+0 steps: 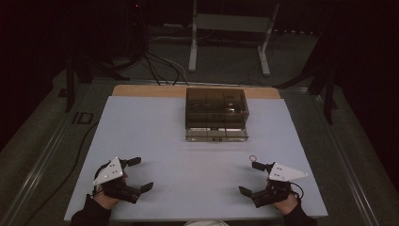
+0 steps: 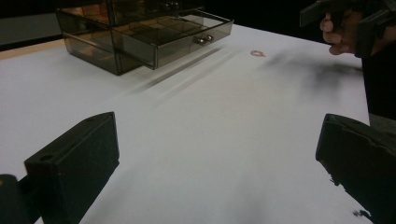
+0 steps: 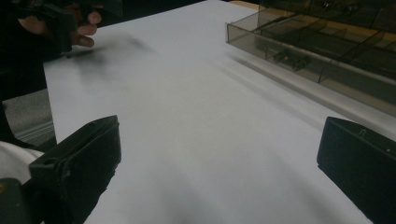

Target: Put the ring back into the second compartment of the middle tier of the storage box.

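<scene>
A smoked clear drawer box stands at the back middle of the white table, its bottom drawer pulled out towards me. In the left gripper view the drawer shows a small metal knob. A small pinkish ring lies flat on the table just beyond my right gripper, apart from it. The ring is far ahead in the left gripper view. My left gripper rests near the front left, open and empty. The right gripper is open and empty too.
Beyond the table lie a dark floor, cables and a white metal stand. The table's front edge runs just behind both hands. In the right gripper view the drawer box is at the upper right and the other hand at the upper left.
</scene>
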`<action>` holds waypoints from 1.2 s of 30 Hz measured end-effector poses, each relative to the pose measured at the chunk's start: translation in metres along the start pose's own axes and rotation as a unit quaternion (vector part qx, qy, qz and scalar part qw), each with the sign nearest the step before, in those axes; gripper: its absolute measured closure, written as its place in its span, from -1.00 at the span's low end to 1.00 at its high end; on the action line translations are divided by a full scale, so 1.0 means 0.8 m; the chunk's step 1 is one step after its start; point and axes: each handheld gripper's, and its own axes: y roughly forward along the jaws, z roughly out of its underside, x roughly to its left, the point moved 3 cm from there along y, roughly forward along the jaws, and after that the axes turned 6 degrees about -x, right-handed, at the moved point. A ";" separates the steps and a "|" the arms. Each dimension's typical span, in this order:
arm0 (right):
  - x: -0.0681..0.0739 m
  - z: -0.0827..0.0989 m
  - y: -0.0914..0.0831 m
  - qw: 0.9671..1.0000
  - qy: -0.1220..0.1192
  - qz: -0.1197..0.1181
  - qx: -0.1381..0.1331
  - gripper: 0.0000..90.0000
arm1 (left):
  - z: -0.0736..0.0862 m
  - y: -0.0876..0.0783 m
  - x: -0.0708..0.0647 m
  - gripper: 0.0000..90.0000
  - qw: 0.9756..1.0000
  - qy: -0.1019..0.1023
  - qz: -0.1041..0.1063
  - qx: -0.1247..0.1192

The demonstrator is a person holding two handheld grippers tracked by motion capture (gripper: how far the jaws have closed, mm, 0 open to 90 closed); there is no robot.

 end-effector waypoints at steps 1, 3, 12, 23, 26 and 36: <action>0.000 -0.002 -0.001 1.000 0.001 0.001 -0.002 -1.00 | 0.000 0.000 0.000 -0.98 1.000 0.000 0.000 0.000; -0.001 -0.006 -0.003 1.000 0.001 0.003 -0.004 -1.00 | 0.001 0.000 0.000 -0.98 1.000 0.000 -0.001 0.001; 0.000 -0.019 -0.005 1.000 -0.011 0.008 -0.006 -1.00 | 0.001 0.001 0.000 -0.98 1.000 -0.002 0.000 0.002; -0.002 -0.032 -0.003 1.000 -0.018 0.010 -0.006 -1.00 | 0.001 0.002 0.000 -0.98 1.000 0.000 0.000 0.003; -0.003 -0.035 -0.004 1.000 -0.020 0.010 -0.008 -1.00 | 0.002 0.001 0.000 -0.98 1.000 0.000 0.000 0.004; -0.009 -0.047 -0.006 0.999 -0.025 0.016 -0.016 -1.00 | 0.002 0.001 0.000 -0.98 1.000 -0.002 -0.001 0.003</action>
